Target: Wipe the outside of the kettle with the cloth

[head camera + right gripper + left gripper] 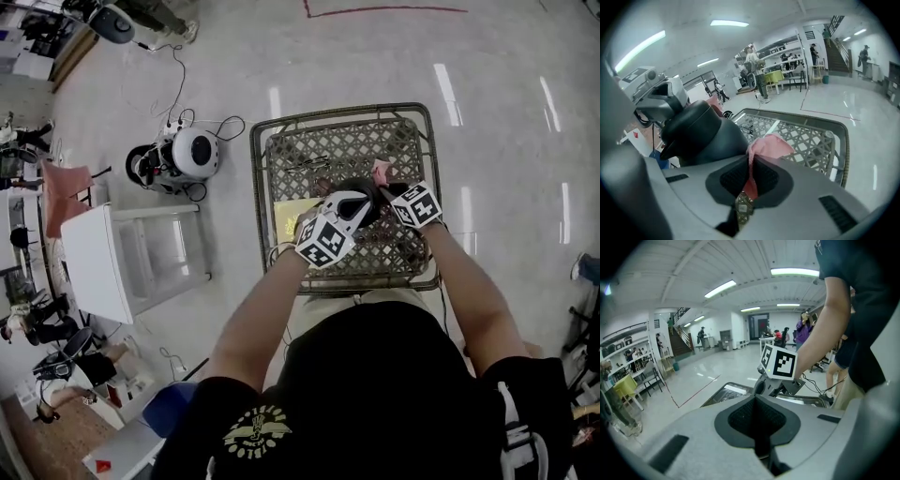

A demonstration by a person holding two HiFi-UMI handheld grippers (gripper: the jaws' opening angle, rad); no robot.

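**benchrat:** What are your tongs doing right now? And where's the kettle?

**me:** I'm driving this from my desk, so I'm going off three feeds. The kettle is black and sits about mid-table on the lattice-top table, a bit toward the near edge. My left gripper has its jaws clamped together with a thin dark strip pinched between the pads. On the right gripper's feed I can see it's sitting right on top of the kettle, so I read that as a grip on the kettle.

**benchrat:** And the right one?

**me:** The right gripper is closed tight on the cloth, which is pink. A fold sticks up out of the pads and its label hangs down on the camera side. It's over the table too, and the cloth is just beside the kettle's flank. I can't tell if the two are actually touching. The table's far half is bare lattice.
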